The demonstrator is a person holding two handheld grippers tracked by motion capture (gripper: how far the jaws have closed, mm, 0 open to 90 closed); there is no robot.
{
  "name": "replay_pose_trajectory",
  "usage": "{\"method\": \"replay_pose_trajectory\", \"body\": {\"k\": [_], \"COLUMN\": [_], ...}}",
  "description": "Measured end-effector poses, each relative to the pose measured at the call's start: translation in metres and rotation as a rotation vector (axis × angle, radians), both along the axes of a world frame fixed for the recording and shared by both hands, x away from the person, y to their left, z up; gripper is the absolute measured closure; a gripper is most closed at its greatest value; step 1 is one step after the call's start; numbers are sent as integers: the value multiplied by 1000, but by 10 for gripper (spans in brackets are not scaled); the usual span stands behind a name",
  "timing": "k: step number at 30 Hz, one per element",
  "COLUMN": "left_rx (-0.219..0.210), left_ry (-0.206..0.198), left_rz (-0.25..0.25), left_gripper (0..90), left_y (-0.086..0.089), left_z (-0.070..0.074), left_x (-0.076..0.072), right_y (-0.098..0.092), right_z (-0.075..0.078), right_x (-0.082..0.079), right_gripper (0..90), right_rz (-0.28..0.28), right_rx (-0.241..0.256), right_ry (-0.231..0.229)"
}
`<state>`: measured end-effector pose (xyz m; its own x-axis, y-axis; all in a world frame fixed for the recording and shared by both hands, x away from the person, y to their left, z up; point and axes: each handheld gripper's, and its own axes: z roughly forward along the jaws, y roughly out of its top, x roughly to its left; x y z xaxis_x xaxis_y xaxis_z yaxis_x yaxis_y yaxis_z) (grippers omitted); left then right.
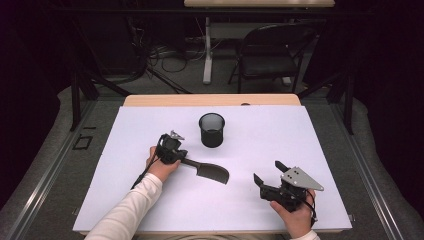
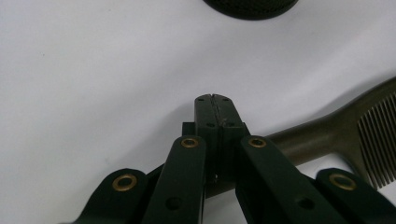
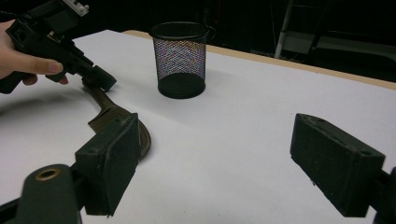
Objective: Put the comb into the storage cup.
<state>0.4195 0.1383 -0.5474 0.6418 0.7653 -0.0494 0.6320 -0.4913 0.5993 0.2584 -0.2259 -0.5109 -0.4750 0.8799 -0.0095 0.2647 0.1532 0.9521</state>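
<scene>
The handle of the dark comb (image 1: 207,171) is clamped between the closed jaws of the left gripper (image 1: 186,161), just on the near side of the black mesh cup (image 1: 211,130), with the toothed end lying on the white table sheet (image 1: 150,125) and pointed away from the hand. The right gripper (image 1: 267,172) is held with its jaws spread wide and nothing between them, well to the near right of the cup and apart from the comb.
</scene>
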Motion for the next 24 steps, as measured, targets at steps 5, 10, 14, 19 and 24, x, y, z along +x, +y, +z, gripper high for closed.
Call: {"method": "replay_pose_trajectory", "body": {"k": [5, 10, 14, 19, 24], "left_rx": [-7, -10, -14, -17, -26], "left_ry": [5, 7, 2, 0, -1], "left_rz": [-7, -9, -16, -30, -37], "left_gripper": [900, 900, 900, 900, 900], "left_y": [9, 18, 23, 26, 29], "left_z": [0, -1, -2, -2, -2], "left_x": [-6, -13, -18, -27, -34], "right_y": [0, 0, 1, 1, 2], "right_z": [0, 0, 0, -1, -1], "right_x": [0, 0, 0, 0, 0], "right_gripper": [160, 162, 163, 163, 163], "right_rz": [0, 2, 3, 4, 5], "right_rx": [-1, -4, -8, -4, -5], "right_ry": [3, 5, 2, 4, 6]}}
